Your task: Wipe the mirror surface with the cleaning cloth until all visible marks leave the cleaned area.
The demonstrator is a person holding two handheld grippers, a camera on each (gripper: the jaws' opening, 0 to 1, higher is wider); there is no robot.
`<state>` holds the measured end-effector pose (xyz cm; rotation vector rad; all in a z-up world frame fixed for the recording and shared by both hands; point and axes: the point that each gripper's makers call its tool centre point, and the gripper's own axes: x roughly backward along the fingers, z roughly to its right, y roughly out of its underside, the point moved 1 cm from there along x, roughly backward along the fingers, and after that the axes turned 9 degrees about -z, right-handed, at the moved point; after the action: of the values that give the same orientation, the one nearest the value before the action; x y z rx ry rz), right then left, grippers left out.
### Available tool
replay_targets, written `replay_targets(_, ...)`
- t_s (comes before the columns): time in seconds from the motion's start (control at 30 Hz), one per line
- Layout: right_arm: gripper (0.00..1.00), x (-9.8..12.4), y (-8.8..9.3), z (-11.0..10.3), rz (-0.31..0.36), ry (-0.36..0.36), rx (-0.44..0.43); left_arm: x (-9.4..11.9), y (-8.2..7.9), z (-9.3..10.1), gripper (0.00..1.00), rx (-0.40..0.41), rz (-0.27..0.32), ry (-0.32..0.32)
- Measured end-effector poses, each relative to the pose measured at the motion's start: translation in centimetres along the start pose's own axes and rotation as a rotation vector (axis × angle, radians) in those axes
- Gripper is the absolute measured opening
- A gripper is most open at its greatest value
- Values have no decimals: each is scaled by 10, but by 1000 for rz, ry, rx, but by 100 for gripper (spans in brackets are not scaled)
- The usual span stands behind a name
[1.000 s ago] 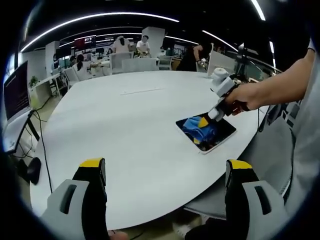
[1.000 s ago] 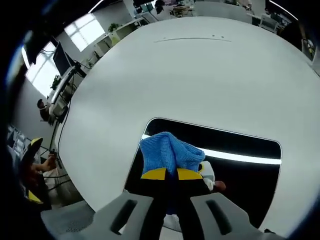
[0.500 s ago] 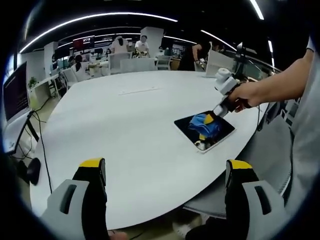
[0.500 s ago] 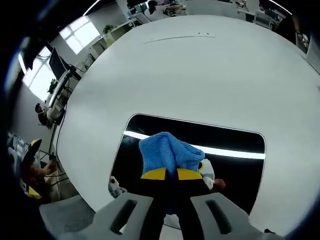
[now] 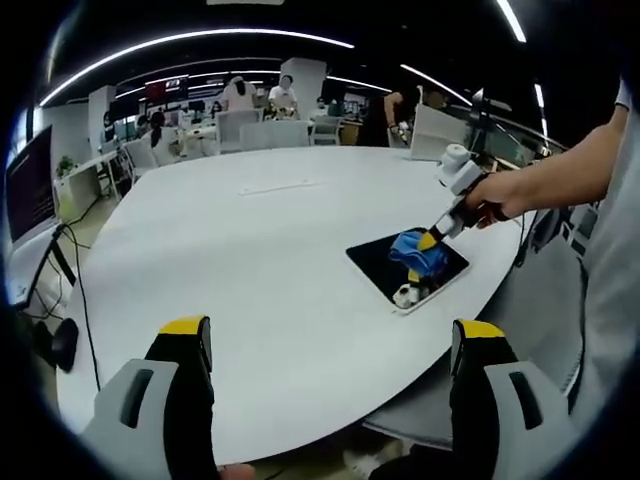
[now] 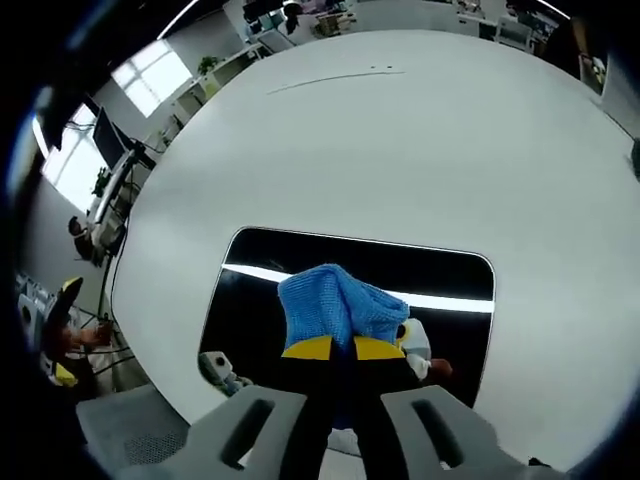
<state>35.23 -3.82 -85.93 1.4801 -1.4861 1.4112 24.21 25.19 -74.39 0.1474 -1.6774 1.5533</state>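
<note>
Right tongs were clenched on one blue cloth, pressed on one mirror near the counter edge. Left tongs hovered released. Since earlier, cloth had shifted toward the mirror's right side.

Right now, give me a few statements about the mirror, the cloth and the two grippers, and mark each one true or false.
1. The right gripper is shut on the blue cloth. True.
2. The cloth rests on the mirror. True.
3. The left gripper grips the mirror's edge. False: it is open, hanging above the white table, apart from the mirror.
4. The mirror stands upright. False: it lies flat on the table.
5. The mirror is round. False: it is rectangular with rounded corners.
</note>
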Motion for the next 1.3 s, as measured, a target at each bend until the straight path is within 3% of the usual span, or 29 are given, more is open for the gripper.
replay_targets(0.1, 0, 2, 0, 6, -6, 6, -11, 1, 0, 1, 99, 22, 11, 8)
replay_targets(0.23, 0, 6, 2, 16, -5, 13, -24, -1, 0, 11, 99, -23, 5, 38)
replay_targets(0.67, 0, 16, 7, 49, -10, 48, -48, 0, -1, 7, 99, -25, 6, 18)
replay_targets(0.9, 0, 20, 10, 62, -16, 68, -50, 3, -9, 8, 99, -1, 47, 19)
replay_targets(1.3, 0, 26, 18, 75, -34, 90, -54, 5, -7, 13, 99, -21, 29, 22)
